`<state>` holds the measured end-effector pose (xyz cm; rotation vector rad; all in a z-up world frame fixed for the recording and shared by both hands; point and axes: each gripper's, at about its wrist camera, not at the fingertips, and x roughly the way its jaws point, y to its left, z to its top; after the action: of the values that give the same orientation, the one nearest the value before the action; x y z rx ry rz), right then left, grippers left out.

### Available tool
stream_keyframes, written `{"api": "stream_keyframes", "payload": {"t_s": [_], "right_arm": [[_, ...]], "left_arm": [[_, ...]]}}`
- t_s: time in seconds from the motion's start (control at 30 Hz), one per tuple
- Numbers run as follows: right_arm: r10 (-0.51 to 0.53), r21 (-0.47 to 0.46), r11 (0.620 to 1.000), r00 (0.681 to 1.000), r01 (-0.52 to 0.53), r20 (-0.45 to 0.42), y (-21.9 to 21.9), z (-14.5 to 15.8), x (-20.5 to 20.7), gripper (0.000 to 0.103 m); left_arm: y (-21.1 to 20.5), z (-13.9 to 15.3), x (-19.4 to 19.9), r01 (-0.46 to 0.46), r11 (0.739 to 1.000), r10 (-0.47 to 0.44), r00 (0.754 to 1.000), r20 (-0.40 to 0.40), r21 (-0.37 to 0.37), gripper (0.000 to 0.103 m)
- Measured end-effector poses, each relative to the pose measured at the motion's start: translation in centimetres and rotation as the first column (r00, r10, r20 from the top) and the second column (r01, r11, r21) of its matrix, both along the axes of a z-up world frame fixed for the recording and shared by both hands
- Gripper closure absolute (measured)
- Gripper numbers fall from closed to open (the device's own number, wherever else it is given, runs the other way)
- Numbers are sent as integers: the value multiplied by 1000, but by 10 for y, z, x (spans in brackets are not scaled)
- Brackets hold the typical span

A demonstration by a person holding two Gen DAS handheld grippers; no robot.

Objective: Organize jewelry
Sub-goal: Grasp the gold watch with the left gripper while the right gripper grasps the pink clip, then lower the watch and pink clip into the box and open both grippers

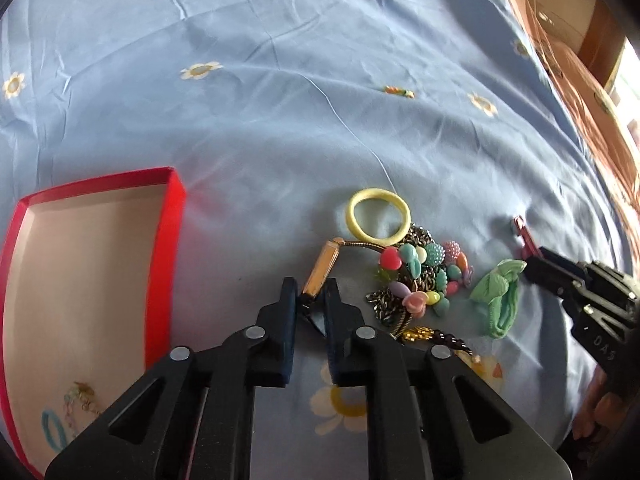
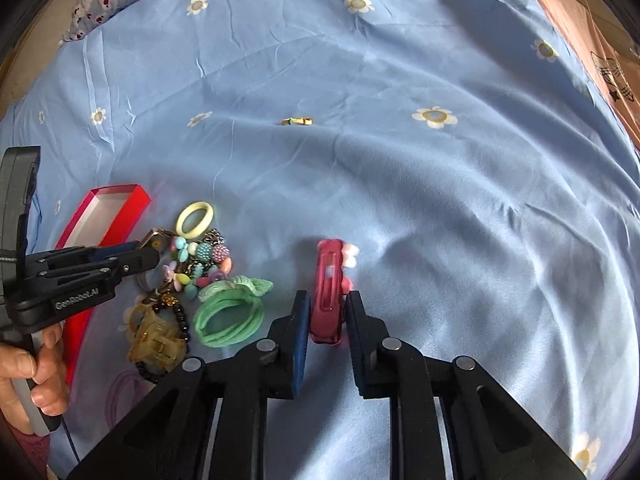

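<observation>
Nearest to you, your left tool (image 1: 311, 292) has its jaws drawn in on the lower end of a gold wristwatch (image 1: 320, 270) that lies on the bed sheet (image 1: 280, 100). The pads look clenched on the watch. Expect it to be rigid at the case, smooth and a bit slippery, with a springy metal band trailing off toward the pile, so the case is the sound place to hold; a band snagged in the pile may drag its neighbours.

Your right tool (image 2: 326, 312) is clenched on the near end of a dark pink hair clip (image 2: 329, 292), which lies lengthwise away from you. It should be light and stiff, with a glossy surface that could slide out of the pads; holding across its narrow width, as now, seems right.

Between the two tools sits the pile: a green fabric hair tie (image 2: 228, 316), soft and floppy; an amber claw clip (image 2: 156, 340), brittle-looking; a pastel bead bracelet (image 1: 424, 276) over a dark chain; and a yellow ring-shaped hair band (image 1: 378, 218) at the far edge.

To your left lies the red box (image 1: 176, 200), open. Its pale floor is mostly bare; a blue band (image 1: 54, 430) and some small pale trinkets lie in its near corner.

Farther up the sheet, well apart, rests one small multicoloured piece (image 2: 297, 121).
</observation>
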<state>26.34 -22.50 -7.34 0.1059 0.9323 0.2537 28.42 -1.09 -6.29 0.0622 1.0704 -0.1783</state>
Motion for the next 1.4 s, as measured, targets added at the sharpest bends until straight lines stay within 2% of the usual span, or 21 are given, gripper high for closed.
{"api": "stream_keyframes", "payload": {"t_s": [0.23, 0.5, 0.7, 0.97, 1.4], "right_arm": [[24, 31, 999, 999, -25, 38, 2, 9, -7, 87], [81, 96, 992, 994, -88, 74, 21, 29, -19, 87], [143, 110, 982, 985, -154, 98, 46, 42, -28, 87], [224, 121, 964, 970, -235, 95, 85, 44, -33, 87], [342, 127, 926, 933, -354, 108, 146, 52, -32, 87]], "left_arm": [[6, 10, -15, 1, 1000, -1, 999, 38, -11, 95], [36, 32, -48, -51, 997, 55, 995, 81, -59, 95], [63, 43, -70, -105, 991, 113, 988, 106, -85, 95], [104, 46, -91, -187, 977, 198, 974, 111, -107, 95], [159, 49, -105, -280, 953, 294, 948, 123, -119, 95]]}}
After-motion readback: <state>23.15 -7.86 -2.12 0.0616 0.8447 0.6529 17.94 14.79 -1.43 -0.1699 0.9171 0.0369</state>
